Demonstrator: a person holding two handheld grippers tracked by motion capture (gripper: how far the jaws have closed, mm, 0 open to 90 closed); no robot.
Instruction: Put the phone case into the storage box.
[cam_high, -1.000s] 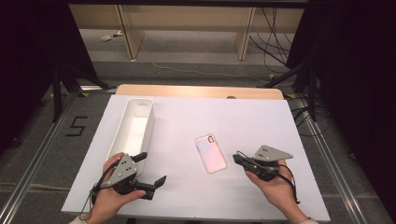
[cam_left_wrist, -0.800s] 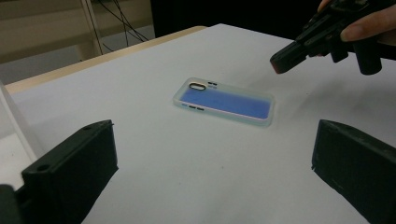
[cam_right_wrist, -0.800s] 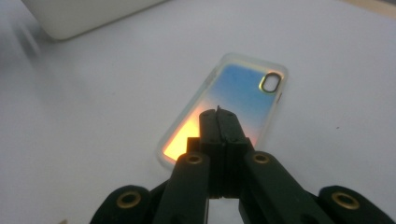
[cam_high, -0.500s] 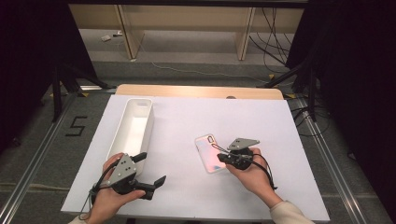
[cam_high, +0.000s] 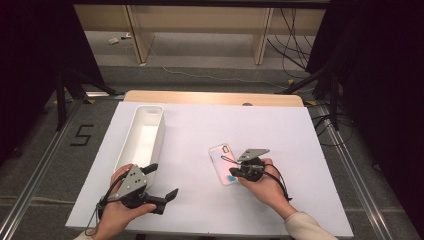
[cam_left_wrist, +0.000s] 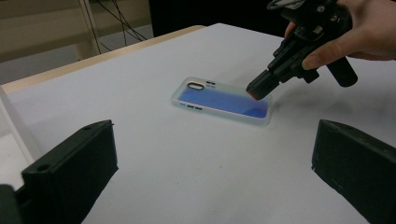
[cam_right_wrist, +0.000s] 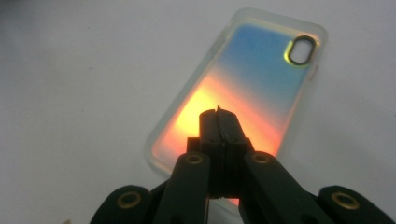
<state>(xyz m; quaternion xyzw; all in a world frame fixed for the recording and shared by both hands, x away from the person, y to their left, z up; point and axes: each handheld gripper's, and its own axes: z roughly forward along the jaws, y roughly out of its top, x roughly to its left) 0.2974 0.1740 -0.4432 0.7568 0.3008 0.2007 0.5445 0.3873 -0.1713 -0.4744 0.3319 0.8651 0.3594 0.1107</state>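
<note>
White sheet (cam_high: 300, 150) over wooden table; right hand-held gripper (cam_high: 233, 173) closed, empty; left (cam_high: 162, 181) agape, empty

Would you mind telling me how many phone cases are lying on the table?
1: the iridescent phone case lies flat right of the table's middle, under the shut right gripper. The white bin at the left looks empty.

A long white tray (cam_high: 145, 137) lies on the white table (cam_high: 280, 130).
</note>
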